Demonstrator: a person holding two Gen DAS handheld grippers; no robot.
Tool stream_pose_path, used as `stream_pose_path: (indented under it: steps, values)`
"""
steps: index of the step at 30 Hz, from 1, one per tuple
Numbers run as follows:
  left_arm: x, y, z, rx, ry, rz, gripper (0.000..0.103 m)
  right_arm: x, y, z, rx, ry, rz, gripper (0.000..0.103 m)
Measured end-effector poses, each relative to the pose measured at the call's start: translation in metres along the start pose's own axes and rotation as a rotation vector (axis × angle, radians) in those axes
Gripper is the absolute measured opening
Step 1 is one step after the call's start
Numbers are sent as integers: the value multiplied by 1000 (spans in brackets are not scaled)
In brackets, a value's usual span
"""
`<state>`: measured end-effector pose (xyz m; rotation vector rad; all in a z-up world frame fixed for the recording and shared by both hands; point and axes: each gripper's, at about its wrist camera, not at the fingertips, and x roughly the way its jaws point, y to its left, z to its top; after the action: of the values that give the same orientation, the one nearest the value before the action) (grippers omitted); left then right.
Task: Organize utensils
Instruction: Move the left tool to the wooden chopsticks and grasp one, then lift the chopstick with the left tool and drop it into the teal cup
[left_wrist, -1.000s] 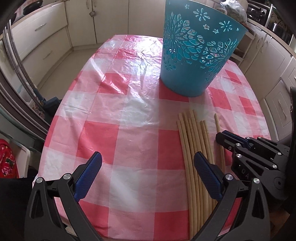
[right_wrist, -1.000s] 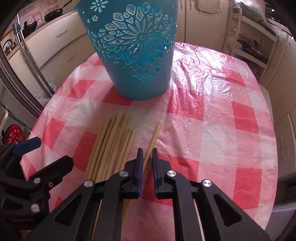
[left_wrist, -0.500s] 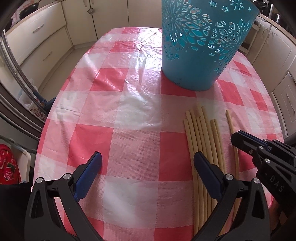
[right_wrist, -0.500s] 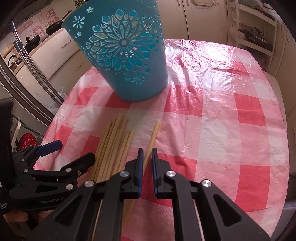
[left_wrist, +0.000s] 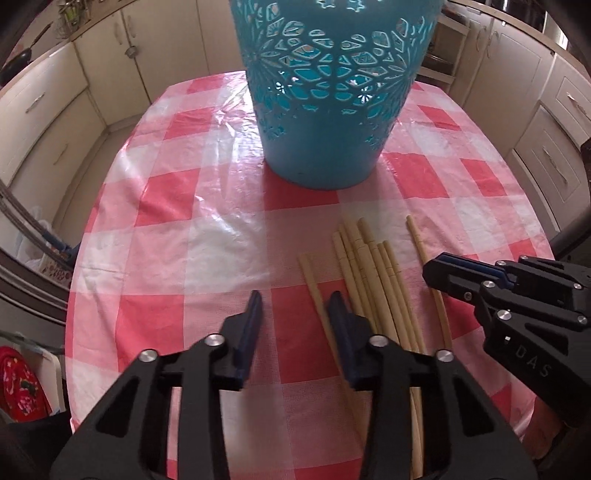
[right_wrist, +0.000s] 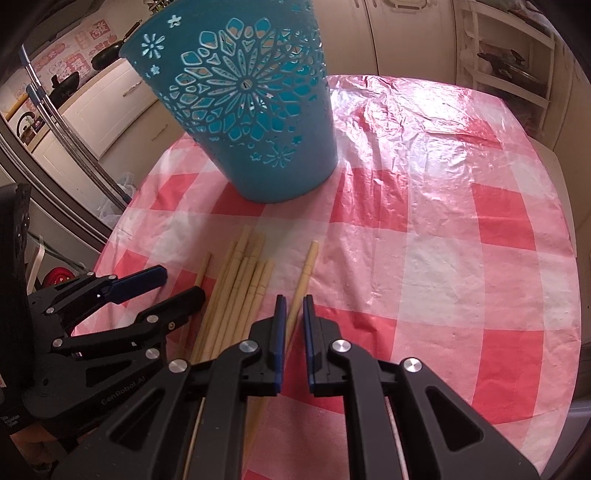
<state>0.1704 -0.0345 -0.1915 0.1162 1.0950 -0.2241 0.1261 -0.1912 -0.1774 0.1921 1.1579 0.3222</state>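
Two close, downward wrist views sharing chopsticks (left_wrist: 373, 280), basket (right_wrist: 255, 122), checked tablecloth (left_wrist: 207, 236).

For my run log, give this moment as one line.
right gripper: shut on lone chopstick | left gripper: jaws closing, nothing gripped, at leftmost chopstick | bundle: on tablecloth | basket: upright

Lower centre of the frame: our right gripper (right_wrist: 293, 306), jaws nearly together, one lone chopstick (right_wrist: 304, 273) lying in the narrow gap; contact not discernible. Left of it we see a bundle of chopsticks (right_wrist: 243, 288) on the red-checked tablecloth (right_wrist: 443, 240). Left gripper (right_wrist: 166, 288) at lower left, jaws closing. Turquoise cut-out basket (right_wrist: 258, 129) stands upper left.
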Motion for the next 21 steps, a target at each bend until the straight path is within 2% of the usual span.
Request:
stream_pose_path:
  steps: [1,3,5,8,12,16,21]
  values:
    - [1,3,3,5,4,-61,10,0,0,0,1,-1,-1,10]
    - [3,7,7,-9,27,-102,7,0,0,0,3,-2,-3,10]
    - [3,8,10,10,54,-123,6,-1,-1,-1,5,-4,-4,10]
    - [4,8,13,43,82,-108,6,0,0,0,0,-6,-7,10]
    - [4,9,13,62,79,-103,5,0,1,0,-4,-9,-6,10]
    - [-21,25,21,2,14,-140,5,1,2,0,-8,-12,-8,10]
    - [-84,53,41,-77,-154,-235,5,1,4,0,-22,-15,-21,10]
